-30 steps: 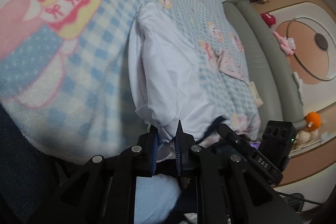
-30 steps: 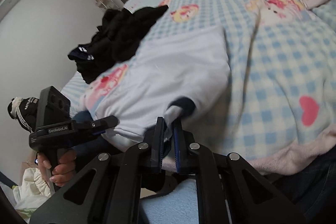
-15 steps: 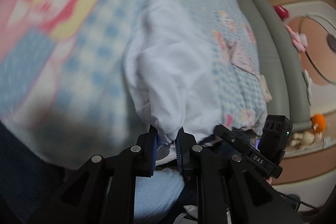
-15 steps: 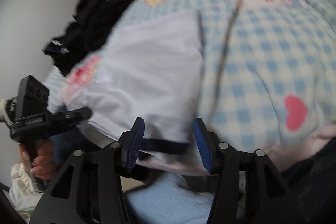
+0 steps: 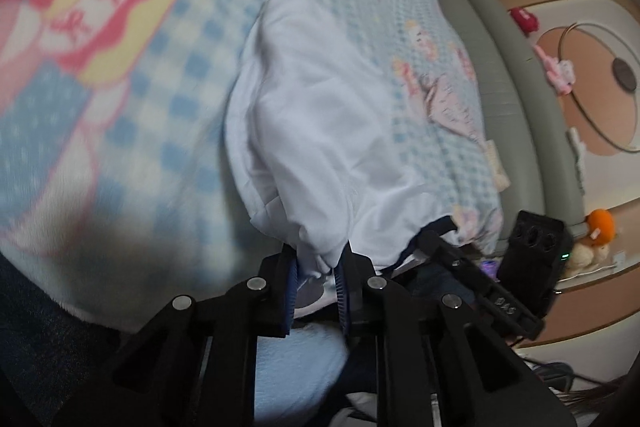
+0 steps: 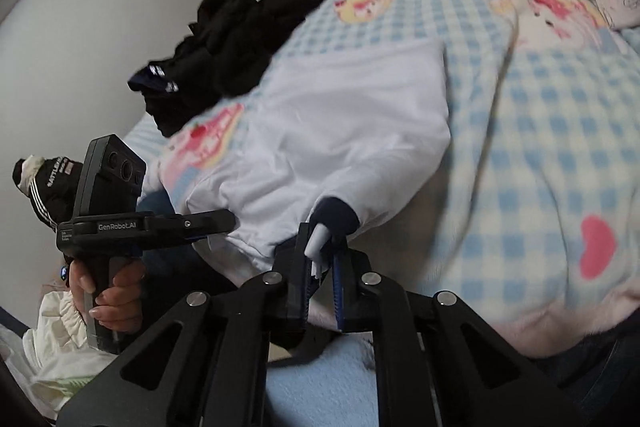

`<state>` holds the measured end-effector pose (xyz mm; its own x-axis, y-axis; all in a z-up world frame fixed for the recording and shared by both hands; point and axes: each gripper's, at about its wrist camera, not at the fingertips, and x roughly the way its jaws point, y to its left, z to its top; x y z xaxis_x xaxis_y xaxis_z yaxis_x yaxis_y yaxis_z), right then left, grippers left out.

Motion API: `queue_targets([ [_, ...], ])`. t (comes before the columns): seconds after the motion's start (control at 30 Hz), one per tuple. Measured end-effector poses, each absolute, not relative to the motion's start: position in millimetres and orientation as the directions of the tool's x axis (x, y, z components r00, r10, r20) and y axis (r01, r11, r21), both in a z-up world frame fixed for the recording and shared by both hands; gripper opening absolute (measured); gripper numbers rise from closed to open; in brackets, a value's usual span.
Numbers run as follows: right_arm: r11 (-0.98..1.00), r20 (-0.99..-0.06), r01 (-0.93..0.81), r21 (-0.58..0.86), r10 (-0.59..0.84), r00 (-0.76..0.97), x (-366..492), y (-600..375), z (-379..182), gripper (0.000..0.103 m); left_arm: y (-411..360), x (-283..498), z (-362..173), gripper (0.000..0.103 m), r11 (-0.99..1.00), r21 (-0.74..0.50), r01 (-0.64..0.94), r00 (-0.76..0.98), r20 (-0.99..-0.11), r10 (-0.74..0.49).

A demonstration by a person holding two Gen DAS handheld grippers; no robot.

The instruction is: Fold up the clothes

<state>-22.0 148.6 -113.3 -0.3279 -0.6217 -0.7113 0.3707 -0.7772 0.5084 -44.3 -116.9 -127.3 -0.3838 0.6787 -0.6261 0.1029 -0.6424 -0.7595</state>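
Observation:
A white shirt (image 5: 320, 115) with navy trim lies on the blue checked blanket (image 5: 120, 87) of a bed. My left gripper (image 5: 316, 259) grips a bunched corner of its near edge; the jaws are closing, with white cloth between the pads. In the right wrist view the same shirt (image 6: 332, 131) spreads over the blanket (image 6: 540, 107). My right gripper (image 6: 320, 251) is shut on a fold of white cloth beside the navy cuff (image 6: 334, 217). The left gripper (image 6: 208, 221), held by a hand (image 6: 108, 291), shows at that view's left.
A heap of black clothes (image 6: 240, 39) lies on the bed beyond the shirt. A grey padded bed edge (image 5: 512, 99) runs along the right, with soft toys (image 5: 600, 223) on the floor past it. White fabric (image 6: 60, 339) sits low at the left.
Half a second ago the right gripper's jaws stood wide around the shirt's hem; now they are shut on the cloth by the navy cuff. The left gripper kept its hold throughout.

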Motion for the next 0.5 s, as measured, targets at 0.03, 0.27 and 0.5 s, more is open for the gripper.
queue_targets([
  [0.03,-0.769,-0.701,0.369,0.522,-0.634,-0.328,-26,150,-110,0.007,-118,-47,-123,0.017,-0.632,-0.768,0.102,-0.387,-0.616,0.686],
  [0.27,-0.701,-0.617,0.331,0.632,-0.713,-0.333,-84,149,-81,0.007,-132,-108,-93,0.017,-0.590,-0.803,0.085,-0.395,-0.570,0.720],
  [0.5,-0.761,-0.647,0.220,0.611,-0.640,-0.416,-162,138,-103,0.008,-148,-174,-92,0.048,-0.615,-0.783,0.093,-0.508,-0.569,0.647],
])
